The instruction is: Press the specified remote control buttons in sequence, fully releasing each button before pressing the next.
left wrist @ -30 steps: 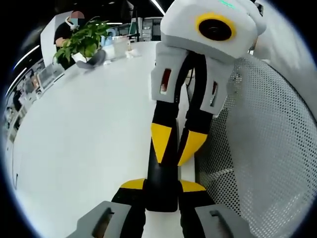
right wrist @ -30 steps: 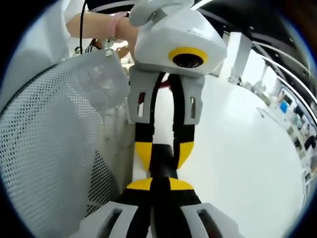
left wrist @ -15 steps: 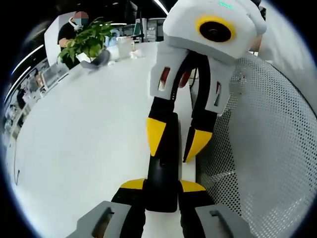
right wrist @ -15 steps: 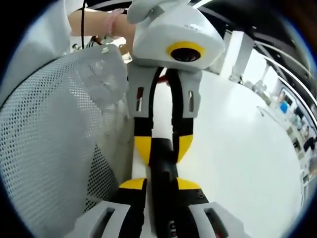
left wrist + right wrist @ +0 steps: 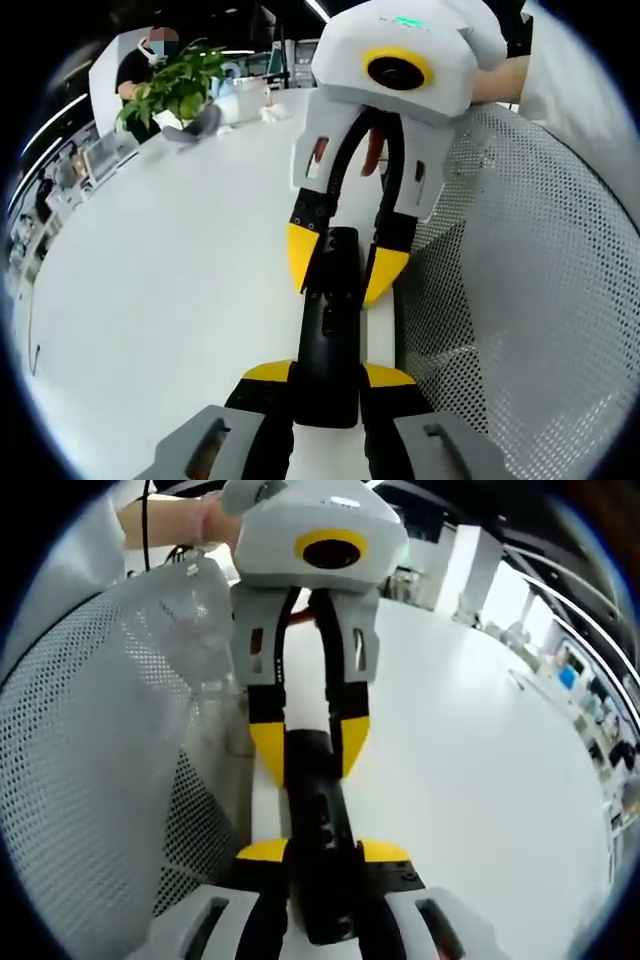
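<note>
A slim black remote control (image 5: 330, 330) is held level over the white table (image 5: 160, 280), with the two grippers facing each other at its ends. My left gripper (image 5: 328, 375) is shut on the near end, its yellow pads (image 5: 268, 372) pressed to both sides. The right gripper (image 5: 343, 265) comes in from above with its tips hugging the far end. In the right gripper view the remote (image 5: 318, 800) runs up from my right gripper (image 5: 323, 852), which is shut on it, to the left gripper (image 5: 307, 745). Small buttons show on its top face.
A white perforated mesh wall (image 5: 520, 290) curves close beside the remote, and appears at the left as the mesh wall (image 5: 90, 780) in the right gripper view. A potted plant (image 5: 170, 85) and a person stand at the table's far end. A hand (image 5: 175, 520) holds the left gripper.
The right gripper's jaws spread a little half a second ago and have drawn in against the remote. The two grippers sit farther apart, with more of the remote showing between them.
</note>
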Available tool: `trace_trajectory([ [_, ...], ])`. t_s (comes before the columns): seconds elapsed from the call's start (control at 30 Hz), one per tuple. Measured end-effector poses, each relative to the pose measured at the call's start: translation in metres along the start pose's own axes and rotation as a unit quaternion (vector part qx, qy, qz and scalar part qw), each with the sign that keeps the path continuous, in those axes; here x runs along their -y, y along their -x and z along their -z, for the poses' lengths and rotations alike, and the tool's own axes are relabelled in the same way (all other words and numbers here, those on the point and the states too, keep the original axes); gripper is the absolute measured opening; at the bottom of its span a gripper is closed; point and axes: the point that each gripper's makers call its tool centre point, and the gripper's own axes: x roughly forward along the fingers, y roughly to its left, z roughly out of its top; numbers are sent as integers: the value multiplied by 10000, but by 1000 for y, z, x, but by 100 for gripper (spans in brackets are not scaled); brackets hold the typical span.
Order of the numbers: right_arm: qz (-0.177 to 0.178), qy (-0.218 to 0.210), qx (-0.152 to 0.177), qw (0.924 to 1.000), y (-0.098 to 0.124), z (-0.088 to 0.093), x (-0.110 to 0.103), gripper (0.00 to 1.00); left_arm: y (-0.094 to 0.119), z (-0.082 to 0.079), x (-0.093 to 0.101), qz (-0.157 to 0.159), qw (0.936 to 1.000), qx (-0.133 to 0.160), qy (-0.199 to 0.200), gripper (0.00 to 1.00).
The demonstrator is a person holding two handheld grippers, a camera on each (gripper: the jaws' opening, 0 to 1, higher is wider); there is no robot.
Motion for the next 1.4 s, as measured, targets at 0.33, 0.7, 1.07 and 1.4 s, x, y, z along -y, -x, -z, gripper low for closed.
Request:
trace_trajectory([
  [0.33, 12, 81, -87, 9999, 2, 3, 0, 21, 0, 0, 0, -3, 10000, 20, -9, 24],
  [0.7, -15, -127, -32, 9999, 3, 4, 2, 22, 0, 0, 0, -16, 10000, 15, -32, 24],
  [1.07, -10, 23, -188, 9998, 3, 4, 0, 21, 0, 0, 0, -32, 9999, 145, -53, 24],
  [1.4, -20, -144, -110, 9998, 2, 4, 1, 21, 0, -2, -2, -299, 9987, 307, 286, 26],
])
